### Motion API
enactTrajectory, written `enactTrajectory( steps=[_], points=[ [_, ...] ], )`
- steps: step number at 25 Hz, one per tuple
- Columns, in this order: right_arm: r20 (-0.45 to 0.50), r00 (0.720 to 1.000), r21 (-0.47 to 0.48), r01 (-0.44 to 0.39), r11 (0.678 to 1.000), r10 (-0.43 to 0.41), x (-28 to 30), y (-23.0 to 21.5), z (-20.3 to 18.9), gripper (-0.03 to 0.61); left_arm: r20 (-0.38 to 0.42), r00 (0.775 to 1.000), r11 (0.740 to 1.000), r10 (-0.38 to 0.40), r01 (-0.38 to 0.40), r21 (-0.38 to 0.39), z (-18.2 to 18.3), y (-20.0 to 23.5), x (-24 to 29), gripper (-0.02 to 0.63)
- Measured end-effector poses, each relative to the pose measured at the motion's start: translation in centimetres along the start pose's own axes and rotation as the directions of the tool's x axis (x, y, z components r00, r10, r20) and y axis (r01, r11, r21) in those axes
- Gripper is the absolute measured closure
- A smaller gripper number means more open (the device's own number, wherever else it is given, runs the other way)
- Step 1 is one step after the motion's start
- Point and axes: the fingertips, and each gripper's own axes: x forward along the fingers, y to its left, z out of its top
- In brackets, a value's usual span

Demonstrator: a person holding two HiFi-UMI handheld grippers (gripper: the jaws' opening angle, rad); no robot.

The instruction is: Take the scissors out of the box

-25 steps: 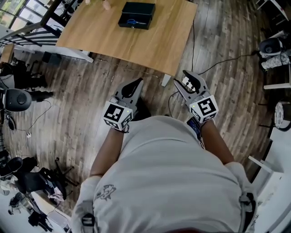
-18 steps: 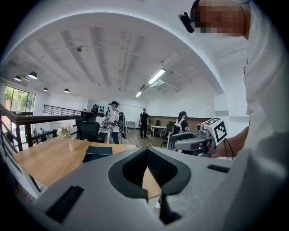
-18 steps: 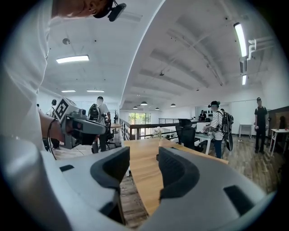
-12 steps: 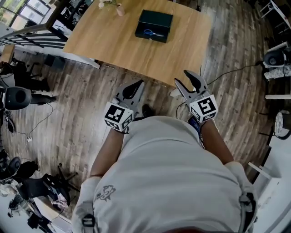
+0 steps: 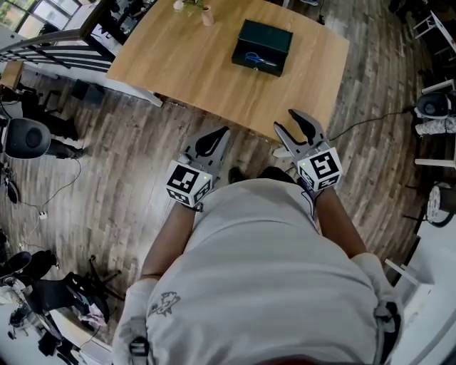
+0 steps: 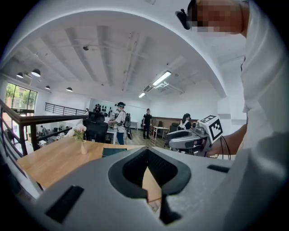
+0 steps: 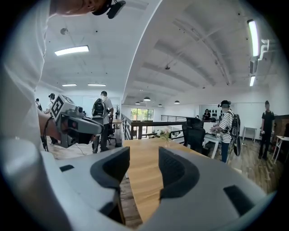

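Observation:
A black open box (image 5: 263, 44) lies on the far part of a wooden table (image 5: 185, 68), and blue-handled scissors (image 5: 254, 58) show inside it. Both grippers hang over the floor short of the table's near edge, well apart from the box. My left gripper (image 5: 219, 132) is shut with nothing in it, its tips touching. To its right, my right gripper (image 5: 286, 121) is open and empty. The left gripper view shows the box (image 6: 114, 151) as a dark flat shape on the table beyond my shut left gripper (image 6: 146, 151). The right gripper view shows only the table (image 7: 144, 173) past my open right gripper (image 7: 141, 158).
A small vase with flowers (image 5: 206, 13) stands at the table's far edge, left of the box. A black cable (image 5: 360, 121) runs over the wood floor to the right. A railing (image 5: 50, 50) and office chairs (image 5: 28, 139) stand at the left. Several people (image 6: 119, 122) are at desks beyond.
The table and box have slid down and to the right in the head view, so they are nearer. Both grippers keep their pose: left shut, right open.

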Motion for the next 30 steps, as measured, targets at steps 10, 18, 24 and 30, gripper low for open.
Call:
enactTrajectory(
  steps=[10,18,24,30],
  points=[
    [-0.044,0.998,-0.010,-0.052,0.999,0.051,3.8,-1.8,-1.0,0.371,-0.020,0.999,0.999,0.035,-0.035,-0.027,-0.9,2.9,1.1,0.609],
    [-0.102,0.988,-0.047,-0.122,0.991,0.117,8.0,-5.8,-1.3,0.376,-0.049,0.997,0.996,0.065,-0.068,-0.062,-1.1,6.0,4.7,0.609],
    [-0.186,0.967,-0.072,-0.192,0.979,0.176,11.3,-9.7,-2.8,0.376,-0.074,0.993,0.993,0.088,-0.094,-0.076,-1.3,8.0,8.4,0.609],
    [-0.303,0.922,-0.145,-0.294,0.945,0.241,15.7,-12.3,-4.9,0.393,-0.119,0.987,0.988,0.109,-0.121,-0.093,-2.4,10.8,11.2,0.609]
  ],
)
